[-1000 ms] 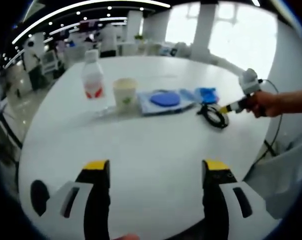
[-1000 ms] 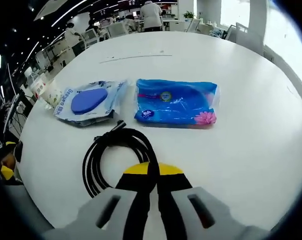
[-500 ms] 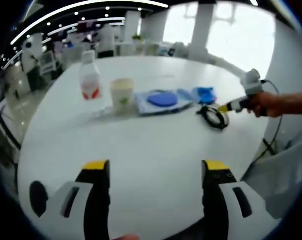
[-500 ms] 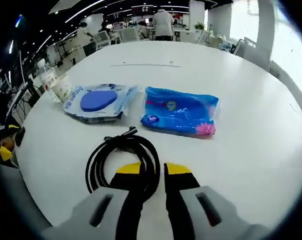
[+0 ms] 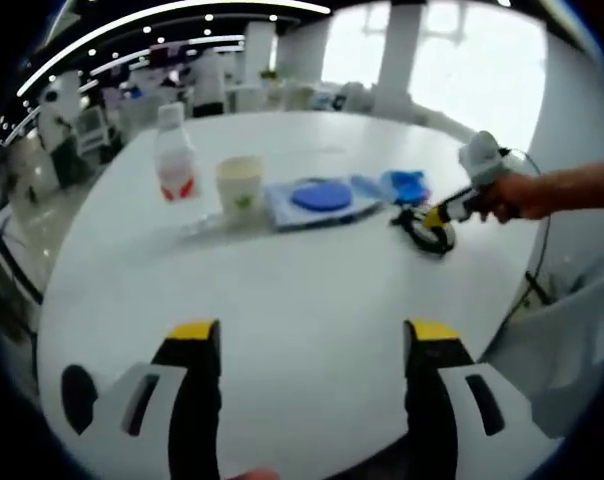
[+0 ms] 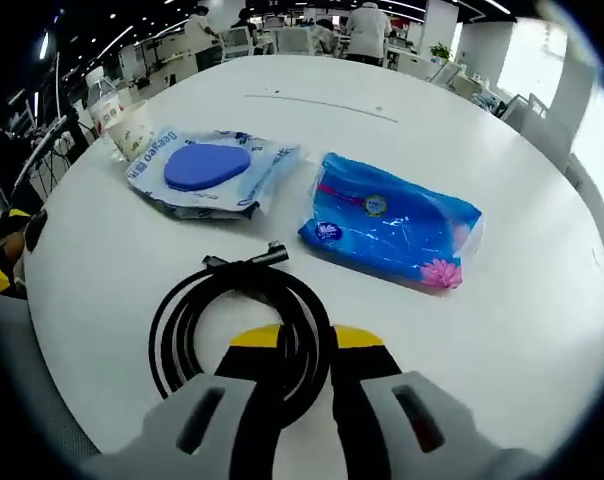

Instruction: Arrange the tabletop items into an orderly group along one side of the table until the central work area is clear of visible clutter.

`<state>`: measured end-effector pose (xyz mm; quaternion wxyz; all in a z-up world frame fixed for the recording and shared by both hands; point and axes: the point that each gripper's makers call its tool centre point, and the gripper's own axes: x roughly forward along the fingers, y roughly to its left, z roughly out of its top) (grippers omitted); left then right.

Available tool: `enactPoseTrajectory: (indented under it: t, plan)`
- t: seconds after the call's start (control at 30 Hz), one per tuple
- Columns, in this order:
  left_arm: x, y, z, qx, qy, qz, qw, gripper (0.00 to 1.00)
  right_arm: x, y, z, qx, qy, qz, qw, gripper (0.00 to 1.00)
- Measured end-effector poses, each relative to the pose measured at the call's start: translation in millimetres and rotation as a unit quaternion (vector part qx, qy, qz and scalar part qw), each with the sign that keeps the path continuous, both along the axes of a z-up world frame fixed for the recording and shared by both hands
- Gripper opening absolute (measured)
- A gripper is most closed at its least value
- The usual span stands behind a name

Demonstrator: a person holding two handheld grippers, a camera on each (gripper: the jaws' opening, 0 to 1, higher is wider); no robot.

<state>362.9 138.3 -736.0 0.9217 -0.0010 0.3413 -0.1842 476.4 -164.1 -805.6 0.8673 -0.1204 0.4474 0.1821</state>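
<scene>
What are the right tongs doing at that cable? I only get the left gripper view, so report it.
Observer: The right tongs straddle the near side of the cable, jaws apart, not clamped.
Operator: Now describe how the cable lies.
Observer: It lies as a flat coil, with its plug end on the far side, toward the blue pack and the wipes.
</scene>
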Motion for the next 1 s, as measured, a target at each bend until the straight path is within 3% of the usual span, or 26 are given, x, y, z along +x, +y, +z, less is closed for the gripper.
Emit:
enactPoseTrajectory:
  t: [0.27, 0.4, 0.6, 1.0]
  plan:
    - [1.4, 0, 0.6, -0.002, -0.002, 0.004, 1.0000, 0.69, -1, -5, -1.4, 0.021, -0.009, -0.092, 0.9955, 0.11]
    - [1.8, -2, 1.0, -0.002, -0.003, 0.001, 1.0000, 0.69, -1, -6, -1.9, 0.040, -0.005, -0.151, 0.9877, 0.10]
    - [0.7, -4, 3.0, 0.001, -0.007, -0.005, 1.0000, 0.69, -20, 9, 12.9, 0.035, -0.009, -0.163, 0.9859, 0.10]
    - [-0.7, -7, 5.5, -0.004, -0.011, -0.009, 0.9999, 0.69, -40, 12, 26.0, 0.043, -0.007, -0.190, 0.9807, 0.10]
